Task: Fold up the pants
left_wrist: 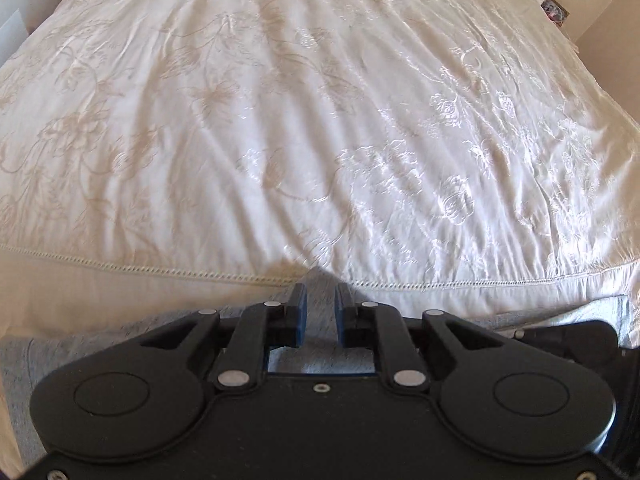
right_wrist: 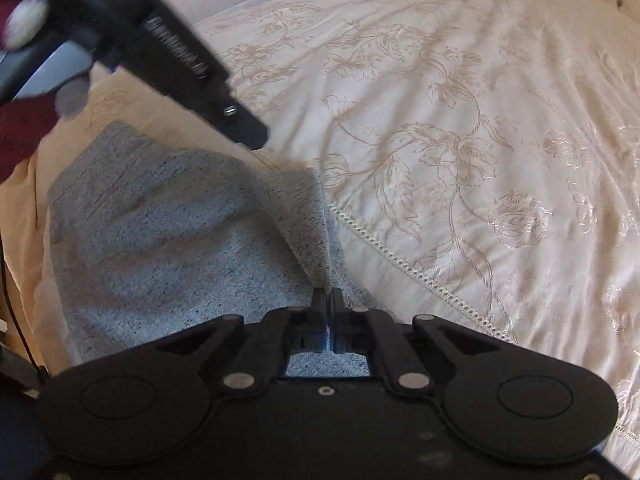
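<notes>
Here we are at the foot of the bed, where the cream floral-embroidered satin bedspread point(left_wrist: 320, 120) stretches away, rumpled in long creases, its openwork hem running across the near edge. The grey speckled knit pants point(right_wrist: 168, 248) lie at that near edge, partly over the hem and partly on the plain peach sheet point(right_wrist: 36, 184) beside it.

The left tool point(left_wrist: 320, 300) has its two black fingers with blue pads set a little apart, and a peak of the grey fabric rises right up between them. Whether the pads actually press on the cloth, I cannot tell from this angle. More grey fabric shows under and to either side of its body.

Over to the right tool point(right_wrist: 327, 300): fingers drawn tight together, only a sliver of blue between them, and a ridge of the pants runs straight into that pinch, pulled up into a taut fold. It has the cloth.

In the right wrist view the left tool's black body slants in from the upper left, blurred, above the pants, with a dark red sleeve point(right_wrist: 20, 136) at the frame edge.
</notes>
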Tool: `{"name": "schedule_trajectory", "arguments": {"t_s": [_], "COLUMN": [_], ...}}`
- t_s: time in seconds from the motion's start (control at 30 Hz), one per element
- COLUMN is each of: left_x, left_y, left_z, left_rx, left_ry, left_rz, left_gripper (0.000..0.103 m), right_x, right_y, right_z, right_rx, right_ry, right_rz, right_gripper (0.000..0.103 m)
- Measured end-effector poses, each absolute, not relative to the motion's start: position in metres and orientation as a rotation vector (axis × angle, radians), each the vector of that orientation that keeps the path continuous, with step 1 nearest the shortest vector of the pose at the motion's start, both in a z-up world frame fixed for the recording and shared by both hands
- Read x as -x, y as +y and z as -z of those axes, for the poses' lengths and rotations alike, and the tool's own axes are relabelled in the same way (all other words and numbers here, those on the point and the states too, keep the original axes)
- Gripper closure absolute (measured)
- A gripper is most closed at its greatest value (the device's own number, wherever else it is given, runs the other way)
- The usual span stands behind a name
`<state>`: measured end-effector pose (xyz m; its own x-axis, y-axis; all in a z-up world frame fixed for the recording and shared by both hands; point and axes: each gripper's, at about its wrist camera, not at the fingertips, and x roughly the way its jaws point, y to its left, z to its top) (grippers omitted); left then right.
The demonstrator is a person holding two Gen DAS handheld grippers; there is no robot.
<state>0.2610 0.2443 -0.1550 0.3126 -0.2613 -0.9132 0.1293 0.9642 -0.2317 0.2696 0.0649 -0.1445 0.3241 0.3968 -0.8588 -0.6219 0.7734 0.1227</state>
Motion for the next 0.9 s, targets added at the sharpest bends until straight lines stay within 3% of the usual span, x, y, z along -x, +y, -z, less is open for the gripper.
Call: {"name": "schedule_trajectory", "arguments": {"t_s": [0.13, 0.47, 0.73, 0.8, 0.83, 0.9], "left_x": [-0.278, -0.296, -0.300, -0.301, -0.303, -0.303], "left_y": [0.215, 0.172, 0.171, 0.172, 0.175, 0.189], "left_z": [0.162, 0.206, 0.239, 0.240, 0.237, 0.221], "left_rx": [0.035, -0.311, -0.386, -0.364, -0.327, -0.202], "left_ry": [1.256, 1.419, 1.565, 1.567, 1.545, 1.439], "left_rz": [0.315, 0.350, 0.344, 0.343, 0.325, 0.244], "left_gripper": [0.069, 0.068, 0.062, 0.073, 0.090, 0.094], "right_x": [-0.250, -0.248, -0.246, -0.246, -0.246, -0.249], "right_y": [0.069, 0.060, 0.060, 0.060, 0.060, 0.059], "right_z": [0.142, 0.142, 0.139, 0.139, 0.139, 0.137], "right_rx": [0.283, 0.215, 0.203, 0.199, 0.195, 0.187], "right_ry": [1.036, 1.053, 1.063, 1.062, 1.060, 1.041], "right_rz": [-0.706, -0.697, -0.701, -0.696, -0.691, -0.672], "right_gripper": [0.100, 0.099, 0.099, 0.099, 0.099, 0.098]}}
